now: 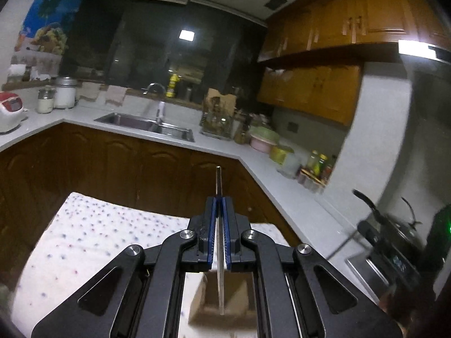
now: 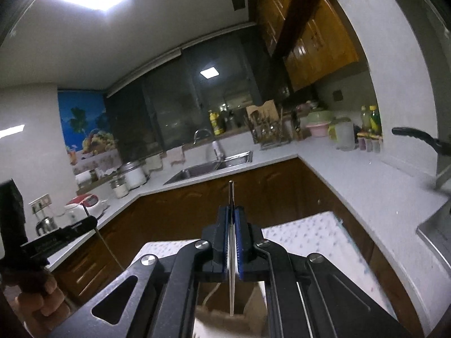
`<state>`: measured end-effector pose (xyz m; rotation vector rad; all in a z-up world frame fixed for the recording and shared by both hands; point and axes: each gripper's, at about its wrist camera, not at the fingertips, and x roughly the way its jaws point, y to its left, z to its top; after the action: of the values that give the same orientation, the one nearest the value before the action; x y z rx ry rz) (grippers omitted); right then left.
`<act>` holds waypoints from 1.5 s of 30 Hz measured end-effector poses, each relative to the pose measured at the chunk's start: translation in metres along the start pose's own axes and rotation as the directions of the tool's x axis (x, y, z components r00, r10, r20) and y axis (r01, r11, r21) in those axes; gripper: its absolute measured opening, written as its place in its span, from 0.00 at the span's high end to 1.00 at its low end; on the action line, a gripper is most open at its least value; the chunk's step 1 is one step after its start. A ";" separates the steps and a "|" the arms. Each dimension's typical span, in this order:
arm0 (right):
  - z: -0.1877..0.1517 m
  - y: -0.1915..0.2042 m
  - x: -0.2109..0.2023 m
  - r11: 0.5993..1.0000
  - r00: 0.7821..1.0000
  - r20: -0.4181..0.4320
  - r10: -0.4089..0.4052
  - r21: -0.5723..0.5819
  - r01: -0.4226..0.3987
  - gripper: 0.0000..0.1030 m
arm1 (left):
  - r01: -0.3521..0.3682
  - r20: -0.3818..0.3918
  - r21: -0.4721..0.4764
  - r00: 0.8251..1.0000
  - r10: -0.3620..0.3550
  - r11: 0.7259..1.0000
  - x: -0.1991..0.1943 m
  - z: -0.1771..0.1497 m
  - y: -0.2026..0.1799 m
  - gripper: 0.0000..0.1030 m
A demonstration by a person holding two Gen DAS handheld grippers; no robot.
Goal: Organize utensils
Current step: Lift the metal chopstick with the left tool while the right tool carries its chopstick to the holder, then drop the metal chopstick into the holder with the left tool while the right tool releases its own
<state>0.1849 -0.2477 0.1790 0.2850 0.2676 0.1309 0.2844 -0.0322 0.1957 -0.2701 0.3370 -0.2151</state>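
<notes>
Chopsticks: the left tool [image 1: 220, 201] pinches one thin metal chopstick [image 1: 219, 181], the right tool [image 2: 231, 211] pinches another [image 2: 231, 194], both above the dotted cloth [image 1: 84, 231]. Keep each stick level and steady over the brown box [image 1: 222, 304] before letting go.

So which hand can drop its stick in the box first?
Probably left. The left gripper is shut on a stick whose tip hangs over the box opening. The right gripper also holds one, but its tip sits nearer the rim.
</notes>
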 end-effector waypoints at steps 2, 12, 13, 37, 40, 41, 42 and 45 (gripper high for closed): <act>-0.005 0.000 0.012 1.000 1.000 0.006 -0.011 -0.007 0.011 0.95 | -0.003 -0.005 -0.024 1.000 0.003 1.000 0.015 -0.007 0.004 0.96; -0.063 -0.014 0.061 0.999 0.996 -0.072 -0.049 0.004 0.049 0.95 | -0.044 -0.090 -0.044 0.995 0.040 0.998 0.069 -0.063 0.016 0.96; -0.068 -0.016 0.063 0.999 0.995 -0.082 -0.051 0.006 0.052 0.95 | -0.041 -0.103 -0.044 0.994 0.037 0.998 0.072 -0.068 0.018 0.96; -0.075 -0.034 0.065 0.996 0.990 -0.136 -0.030 0.079 0.041 0.64 | -0.021 -0.180 -0.033 0.984 0.015 0.999 0.067 -0.077 0.014 0.76; -0.069 -0.037 0.052 0.993 0.994 -0.105 -0.015 0.113 0.027 0.45 | -0.028 -0.149 -0.035 0.989 0.022 0.999 0.049 -0.073 0.014 0.45; -0.067 -0.038 0.045 0.992 0.996 -0.092 -0.013 0.123 0.024 0.45 | -0.027 -0.140 -0.035 0.990 0.022 0.999 0.044 -0.073 0.014 0.41; -0.064 -0.039 0.040 0.991 0.997 -0.083 -0.007 0.133 0.018 0.38 | -0.027 -0.129 -0.035 0.991 0.023 0.999 0.035 -0.072 0.015 0.39; -0.060 -0.042 0.023 0.987 0.999 -0.051 0.017 0.163 -0.008 0.08 | -0.045 -0.116 -0.036 0.992 0.040 0.998 0.015 -0.075 0.018 0.24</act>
<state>0.1936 -0.2685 0.1055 0.4463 0.3288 0.1292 0.2751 -0.0357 0.1171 -0.2889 0.4612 -0.1825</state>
